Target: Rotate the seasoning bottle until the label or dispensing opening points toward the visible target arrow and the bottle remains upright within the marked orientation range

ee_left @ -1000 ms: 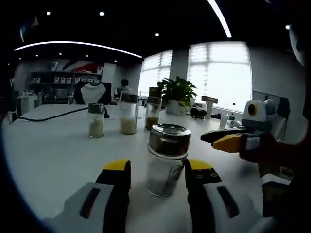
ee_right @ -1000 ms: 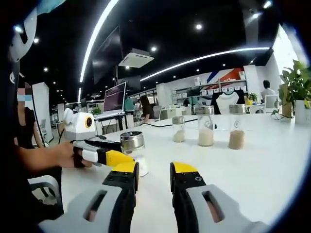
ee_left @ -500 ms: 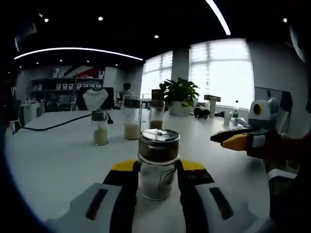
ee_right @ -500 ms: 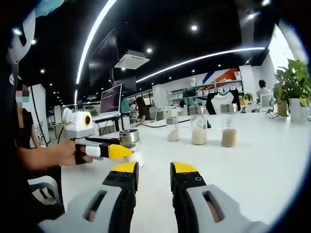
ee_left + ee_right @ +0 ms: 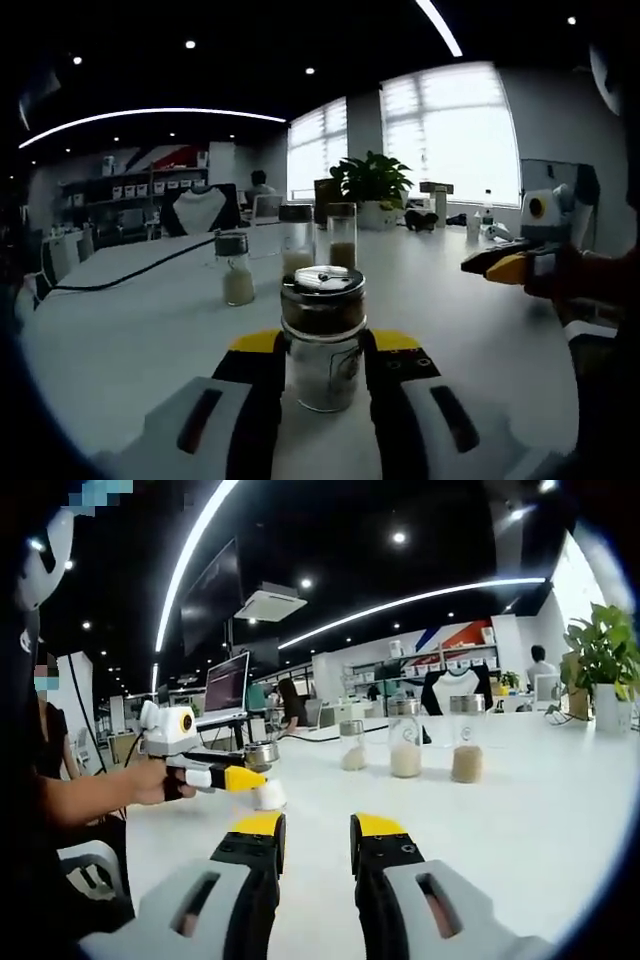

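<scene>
A clear glass seasoning bottle (image 5: 322, 345) with a metal lid and pale powder in its base stands upright between my left gripper's (image 5: 322, 352) yellow-tipped jaws, which are shut on its sides. In the right gripper view the same bottle (image 5: 264, 780) shows at the left on the white table (image 5: 520, 810), held by the left gripper (image 5: 248, 778) in a person's hand. My right gripper (image 5: 318, 830) hovers low over the table with a narrow gap between its jaws and nothing in it. It also appears as the right gripper (image 5: 505, 266) at the right of the left gripper view.
Three more glass bottles (image 5: 237, 270) (image 5: 296, 240) (image 5: 341, 236) stand in a row farther back, seen too as bottles (image 5: 352, 745) (image 5: 405, 738) (image 5: 466, 738). A potted plant (image 5: 372, 186) sits behind them. A black cable (image 5: 130, 268) runs across the table.
My left gripper's jaws closed on the bottle, which stood loose between them a second ago. Since then the left gripper and bottle have drawn farther from the right gripper, which has stayed put.
</scene>
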